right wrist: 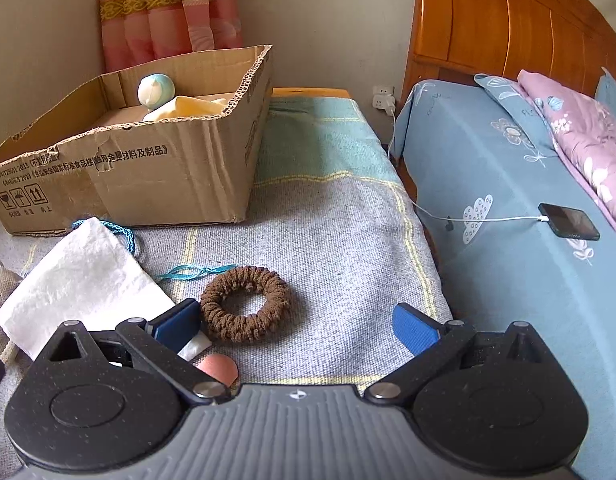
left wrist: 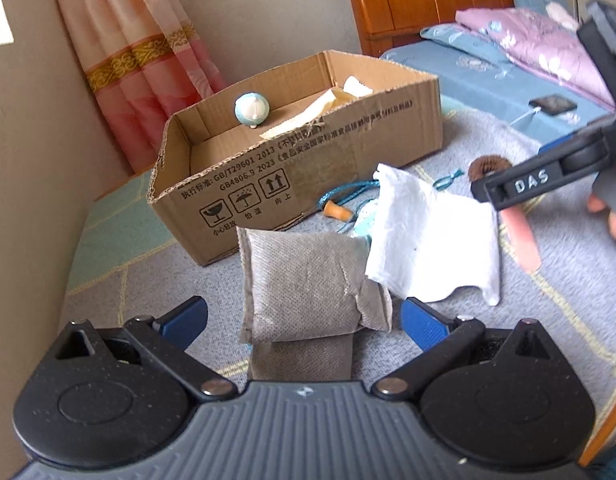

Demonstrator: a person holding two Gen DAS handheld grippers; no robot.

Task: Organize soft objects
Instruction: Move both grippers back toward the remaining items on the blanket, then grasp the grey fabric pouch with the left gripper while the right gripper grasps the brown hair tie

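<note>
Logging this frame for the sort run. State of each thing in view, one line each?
left hand-held gripper: open, grey pouch between its fingers, not gripped
right hand-held gripper: open, over the scrunchie
grey pouch: on the blanket, outside the box
white cloth: crumpled, on the blanket
scrunchie: flat on the blanket
box: open-topped, holds ball and cream cloth
ball: in the box
phone: cable plugged in, on the bed
</note>
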